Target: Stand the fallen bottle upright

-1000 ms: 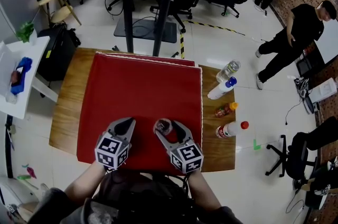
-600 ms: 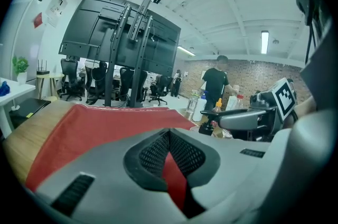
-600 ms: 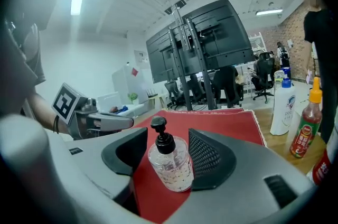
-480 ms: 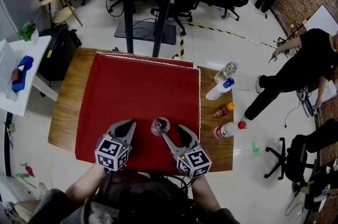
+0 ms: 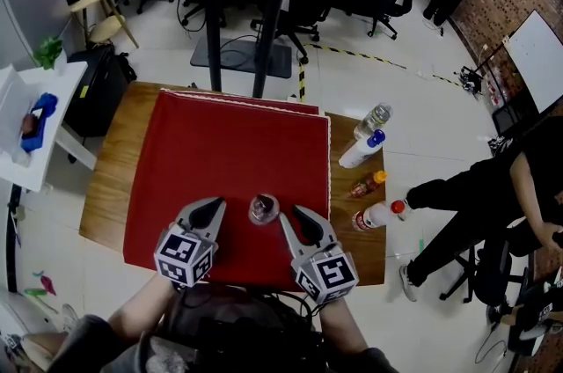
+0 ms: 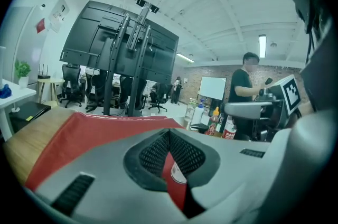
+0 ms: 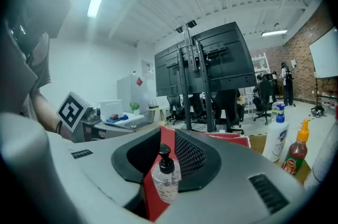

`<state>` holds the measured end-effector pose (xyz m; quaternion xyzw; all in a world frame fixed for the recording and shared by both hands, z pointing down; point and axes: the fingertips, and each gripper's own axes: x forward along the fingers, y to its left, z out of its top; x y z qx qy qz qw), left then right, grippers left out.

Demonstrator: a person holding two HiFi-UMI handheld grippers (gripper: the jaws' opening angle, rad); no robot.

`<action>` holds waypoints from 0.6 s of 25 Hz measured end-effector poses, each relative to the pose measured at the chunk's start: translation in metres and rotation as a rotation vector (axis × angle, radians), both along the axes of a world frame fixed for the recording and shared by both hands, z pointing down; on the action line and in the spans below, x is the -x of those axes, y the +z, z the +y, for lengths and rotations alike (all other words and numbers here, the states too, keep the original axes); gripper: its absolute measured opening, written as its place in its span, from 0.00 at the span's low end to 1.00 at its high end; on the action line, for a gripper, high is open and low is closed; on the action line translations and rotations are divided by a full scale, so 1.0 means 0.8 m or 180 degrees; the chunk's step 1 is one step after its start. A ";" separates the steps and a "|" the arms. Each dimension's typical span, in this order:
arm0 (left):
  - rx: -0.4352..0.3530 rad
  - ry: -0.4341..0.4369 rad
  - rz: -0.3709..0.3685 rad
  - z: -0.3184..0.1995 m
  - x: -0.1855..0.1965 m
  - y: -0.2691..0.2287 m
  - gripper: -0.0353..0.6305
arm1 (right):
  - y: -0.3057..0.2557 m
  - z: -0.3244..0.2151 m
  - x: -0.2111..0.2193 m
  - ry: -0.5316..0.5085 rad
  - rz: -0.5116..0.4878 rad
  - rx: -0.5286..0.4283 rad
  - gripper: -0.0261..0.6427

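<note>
**Bottle upright between your grippers**

Your left gripper (image 5: pixel 213 206) had its jaws shut on nothing. Your right gripper (image 5: pixel 296 213) was closing its jaws, with the pads clear of the bottle (image 5: pixel 264 208). The bottle stood upright on the red cloth (image 5: pixel 229 134), just beyond and between both grippers. Other bottles (image 5: pixel 362 151) sat farther off along the right edge of the table (image 5: pixel 106 178).

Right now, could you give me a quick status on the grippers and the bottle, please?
Left gripper shut, empty. Right gripper closing, empty, clear of bottle. Bottle upright on red cloth. Nothing in the way.
</note>
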<state>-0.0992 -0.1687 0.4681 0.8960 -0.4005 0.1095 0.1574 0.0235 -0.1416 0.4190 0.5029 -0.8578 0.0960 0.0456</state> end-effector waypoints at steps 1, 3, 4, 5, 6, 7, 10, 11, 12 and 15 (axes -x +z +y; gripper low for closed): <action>-0.0016 -0.0005 0.0010 0.002 -0.001 -0.003 0.10 | -0.004 0.002 -0.002 0.0011 0.0030 -0.0027 0.15; -0.0037 -0.0013 0.0016 0.006 -0.002 -0.005 0.10 | -0.014 0.007 -0.003 0.0018 0.0111 -0.0119 0.05; -0.0041 -0.0017 0.0015 0.008 -0.002 -0.006 0.10 | -0.018 0.010 -0.002 0.0013 0.0143 -0.0164 0.05; -0.0040 -0.0021 0.0011 0.010 -0.001 -0.006 0.10 | -0.022 0.012 -0.001 0.0004 0.0163 -0.0198 0.05; -0.0034 -0.0025 0.0004 0.012 -0.001 -0.006 0.10 | -0.025 0.013 0.001 -0.0008 0.0169 -0.0223 0.05; -0.0024 -0.0027 -0.0003 0.014 -0.001 -0.006 0.10 | -0.027 0.015 0.002 -0.0019 0.0167 -0.0239 0.05; -0.0016 -0.0036 -0.0004 0.020 -0.002 -0.004 0.10 | -0.029 0.019 0.003 -0.0038 0.0151 -0.0272 0.05; -0.0032 -0.0039 0.0006 0.021 -0.003 -0.006 0.10 | -0.030 0.021 0.003 -0.0039 0.0152 -0.0289 0.05; -0.0056 -0.0044 0.0018 0.022 -0.004 -0.008 0.10 | -0.031 0.023 0.004 -0.0042 0.0162 -0.0308 0.04; -0.0152 -0.0071 0.0067 0.021 -0.004 -0.017 0.10 | -0.031 0.025 0.006 -0.0066 0.0230 -0.0341 0.04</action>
